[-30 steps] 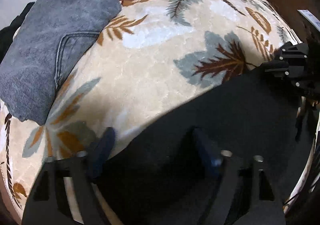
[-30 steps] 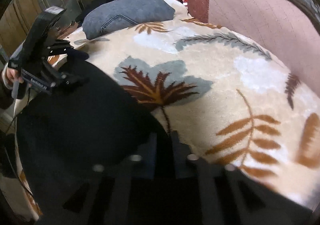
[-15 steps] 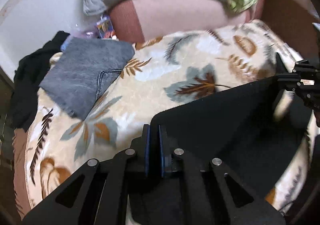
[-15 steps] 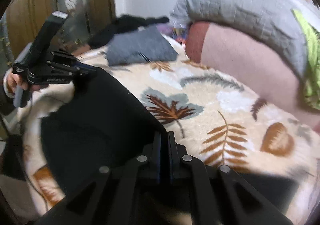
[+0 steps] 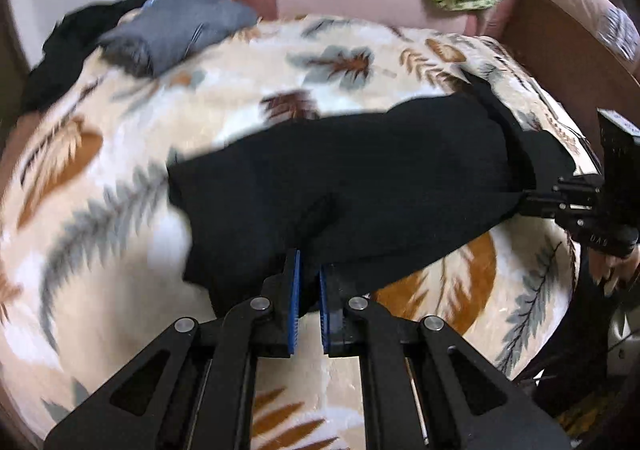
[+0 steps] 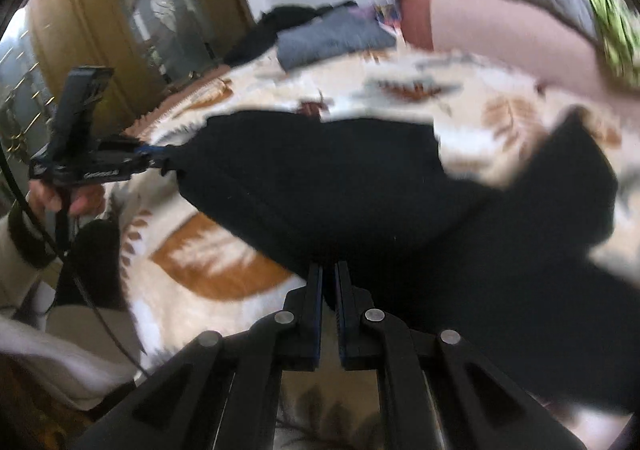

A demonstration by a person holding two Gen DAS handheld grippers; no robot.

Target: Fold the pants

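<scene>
1. We held a two-finger claw in each hand over a bed covered by a cream leaf-print blanket [image 5: 120, 234]. The black pants [image 5: 360, 186] lay across it, partly lifted off it, stretching forward and outward from both claws.

2. The left gripper [image 5: 308, 286] had its blue-lined jaws pressed together, pinching a near edge of the black pants right at its tips. In the other camera it showed at the far left [image 6: 160, 160], biting a corner of the cloth.

3. The right gripper [image 6: 329, 282] was likewise clamped, with black fabric caught between its tips. Seen from the left claw, it sat far to the right [image 5: 528, 200], gripping the opposite end of the same edge.

4. We judged the step in hand to be carrying the pinched edge over the rest of the garment to make a fold. Both pictures were blurred, which suggested fast travel.

5. To do it well, we would have kept both pinches firm and the edge taut between the claws, moved them level and together, and laid the edge down square before letting go.

6. A loose black flap [image 6: 576, 170] bulged ahead and to the right of the right claw; we thought it might bunch under the fold.

7. Folded grey jeans [image 5: 176, 30] rested far ahead and to the left of the left claw, well apart from the work.
</scene>
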